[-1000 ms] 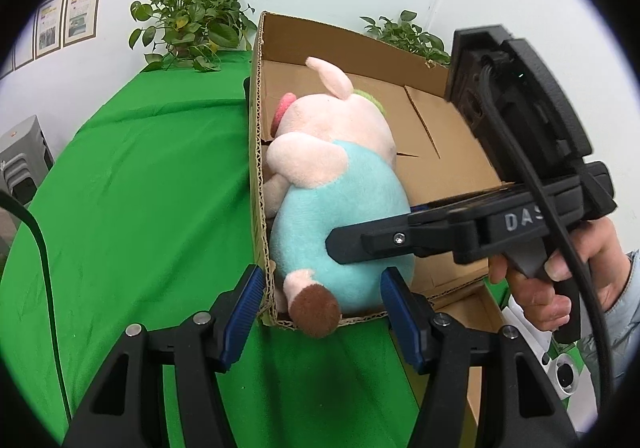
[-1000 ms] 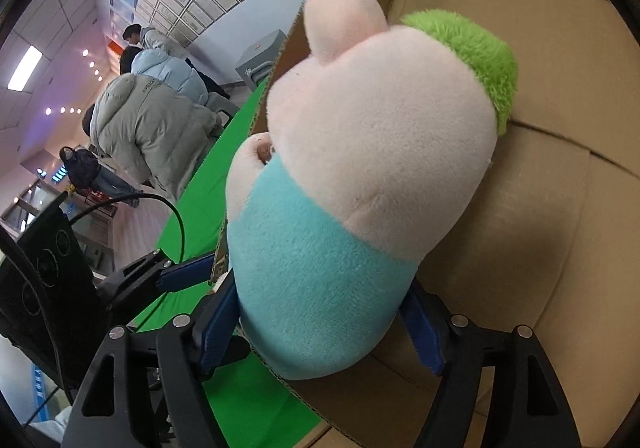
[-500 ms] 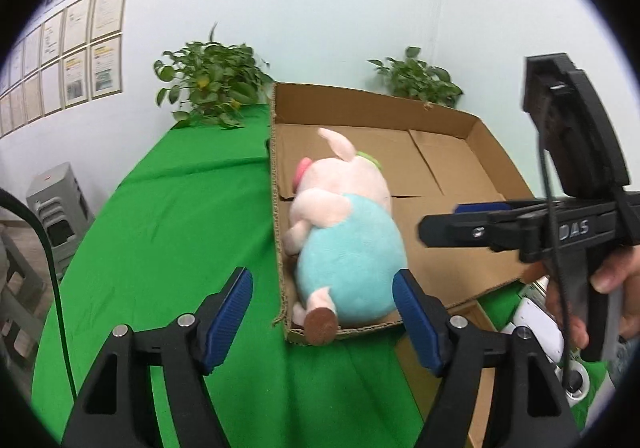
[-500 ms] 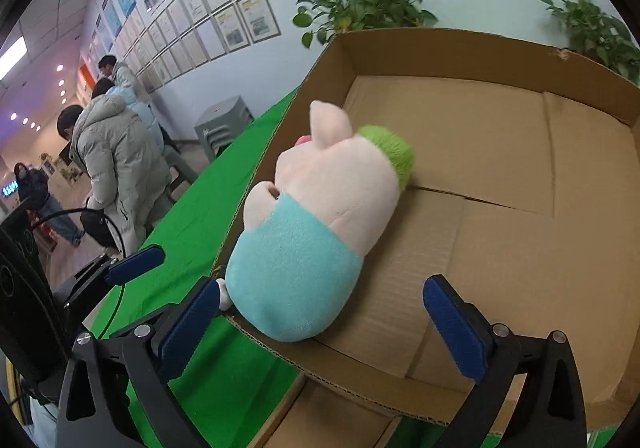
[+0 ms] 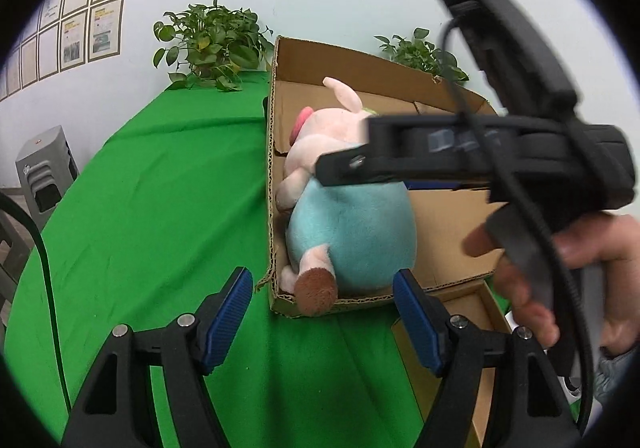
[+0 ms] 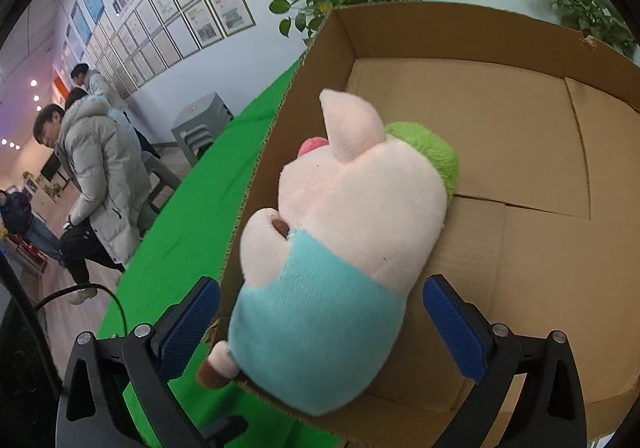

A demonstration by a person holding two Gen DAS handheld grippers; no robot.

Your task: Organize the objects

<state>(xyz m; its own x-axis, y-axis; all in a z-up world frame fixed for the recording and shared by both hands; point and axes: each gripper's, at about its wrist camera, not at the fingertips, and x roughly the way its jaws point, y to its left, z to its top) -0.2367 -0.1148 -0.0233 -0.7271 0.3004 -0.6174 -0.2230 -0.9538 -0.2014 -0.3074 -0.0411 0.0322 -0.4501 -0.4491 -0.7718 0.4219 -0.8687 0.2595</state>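
While the green-covered bench fills most of the left wrist view, the cardboard box sits on its right part, open at the top. The plush pig lies in the box's near left corner, against the left wall, one foot poking over the low near edge. By my reading the placing step is done, so the next move calls for lifting both tools clear and finding another thing to sort. The right gripper hangs over the pig with its fingers spread wide on either side, pressing nothing. The left gripper waits before the box's near edge, fingers open and empty. Two potted plants stand by the far wall. People in coats stand beyond the bench's left side. A cable trails across the near left; it could snag.
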